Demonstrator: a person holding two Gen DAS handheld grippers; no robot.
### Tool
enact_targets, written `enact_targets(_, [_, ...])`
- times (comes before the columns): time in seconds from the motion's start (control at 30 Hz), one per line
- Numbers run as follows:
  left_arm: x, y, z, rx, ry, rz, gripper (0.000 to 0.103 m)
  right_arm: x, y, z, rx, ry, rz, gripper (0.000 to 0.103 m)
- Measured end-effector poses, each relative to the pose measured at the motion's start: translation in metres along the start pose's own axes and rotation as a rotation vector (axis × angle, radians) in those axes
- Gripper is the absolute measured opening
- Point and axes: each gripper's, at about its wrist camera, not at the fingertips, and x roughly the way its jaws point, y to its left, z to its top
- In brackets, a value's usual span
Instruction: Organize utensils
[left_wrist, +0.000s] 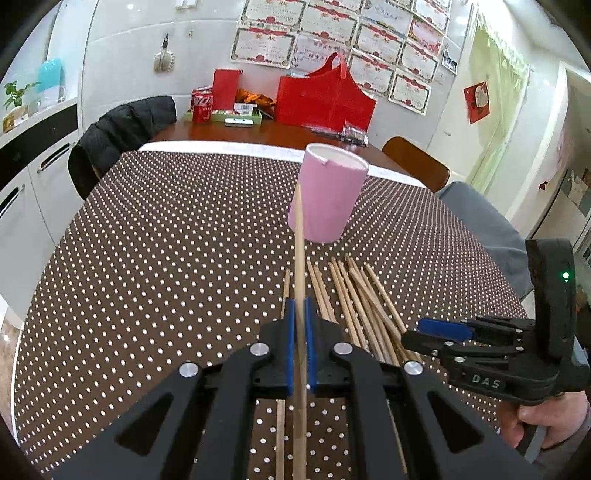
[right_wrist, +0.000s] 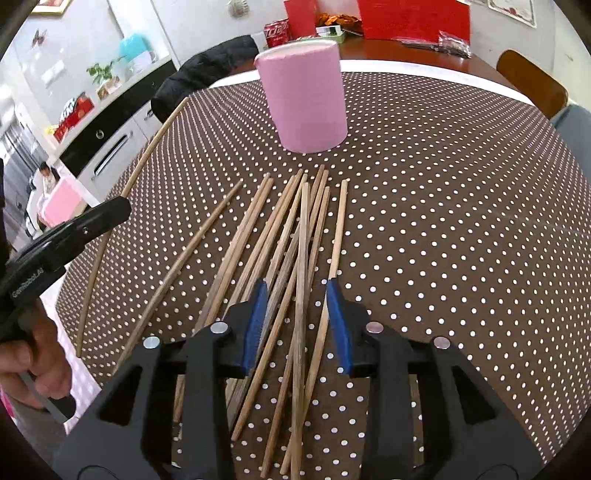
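Between the blue pads at lower centre of the left wrist view, the left hand-held gripper (left_wrist: 300, 325) is clamped on one chopstick (left_wrist: 299, 258), which runs straight up the frame with its far tip in front of the pink cup (left_wrist: 328, 195); the stick looks lifted off the surface (left_wrist: 147, 240), tip still short of the cup rim. The rest of the chopsticks (right_wrist: 291, 258) lie in a loose fan at centre of the right wrist view, just below the cup (right_wrist: 304, 99), some crossing each other, one more lying apart at left. The right hand-held gripper (right_wrist: 297, 317) hangs over that pile with its pads apart, several sticks showing in the gap, none pinched as far as I can tell. Handling, judged: thin wooden sticks, light, stiff, round and fairly smooth, so they can roll on the dotted cloth or pivot in a two-pad grip. A hold near the thick end or around the middle looks best, the pads squeezing across the stick; a grip too far back lets the long end droop or swing. Crossing sticks risk coming up two at a time, so the outer single one at the right edge of the fan looks the easiest pick. The cup looks light and tall, so a tip knocking its rim could tip it.
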Motion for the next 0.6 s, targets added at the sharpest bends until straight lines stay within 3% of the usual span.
enact_targets(0.13, [0.003, 0.002, -0.006, -0.007, 0.017, -0.002, 0.006, 0.013, 0.008, -0.001, -0.04, 0.039, -0.035, 0.033])
enact_targets(0.2, [0.004, 0.003, -0.007, -0.008, 0.022, -0.001, 0.006, 0.016, 0.011, -0.002, -0.054, 0.039, -0.045, 0.016])
enact_targets(0.27, [0.004, 0.004, -0.008, -0.011, 0.025, -0.002, 0.006, 0.017, 0.013, -0.001, -0.067, 0.042, -0.054, 0.007])
enact_targets(0.6, [0.005, 0.002, -0.011, -0.023, 0.034, -0.007, 0.006, 0.02, 0.016, 0.004, -0.12, 0.066, -0.084, 0.008])
